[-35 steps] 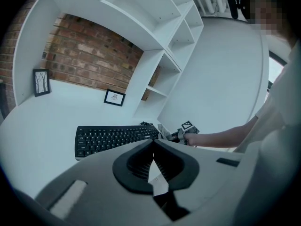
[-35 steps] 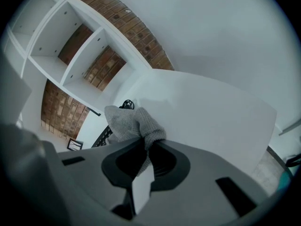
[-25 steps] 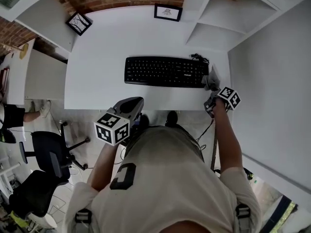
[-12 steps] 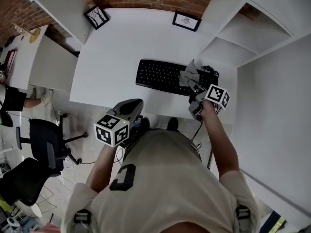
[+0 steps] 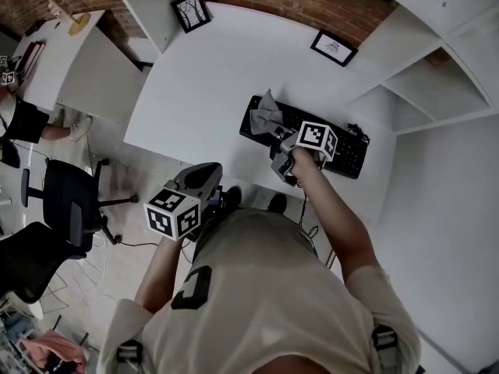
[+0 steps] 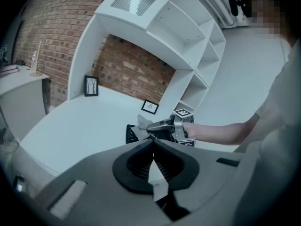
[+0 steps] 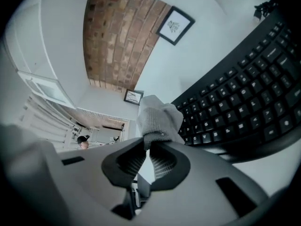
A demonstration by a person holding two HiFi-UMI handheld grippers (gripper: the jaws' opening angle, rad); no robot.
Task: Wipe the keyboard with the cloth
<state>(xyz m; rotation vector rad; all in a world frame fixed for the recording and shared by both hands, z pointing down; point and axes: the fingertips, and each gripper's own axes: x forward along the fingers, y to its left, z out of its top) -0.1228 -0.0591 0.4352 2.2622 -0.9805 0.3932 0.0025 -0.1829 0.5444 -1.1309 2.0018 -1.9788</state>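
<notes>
A black keyboard [image 5: 348, 150] lies on the white desk [image 5: 203, 84] near its front edge. My right gripper [image 5: 277, 136] is shut on a grey cloth [image 5: 267, 114], which rests bunched on the keyboard's left end. In the right gripper view the cloth [image 7: 159, 119] sticks out of the right gripper [image 7: 148, 147] above the keys [image 7: 244, 107]. My left gripper [image 5: 209, 171] hangs off the desk's front edge, near my body. Its jaws meet with nothing between them in the left gripper view [image 6: 153, 145], which also shows the cloth [image 6: 142, 122] far ahead.
Two framed pictures [image 5: 191, 10] [image 5: 334, 47] stand at the back of the desk against the brick wall. White shelves [image 5: 437, 76] rise to the right. A black office chair [image 5: 66, 209] and a side desk [image 5: 62, 61] are to the left.
The right gripper has dragged the cloth leftward along the keyboard, from its right end to its left end. The left gripper has stayed near my body.
</notes>
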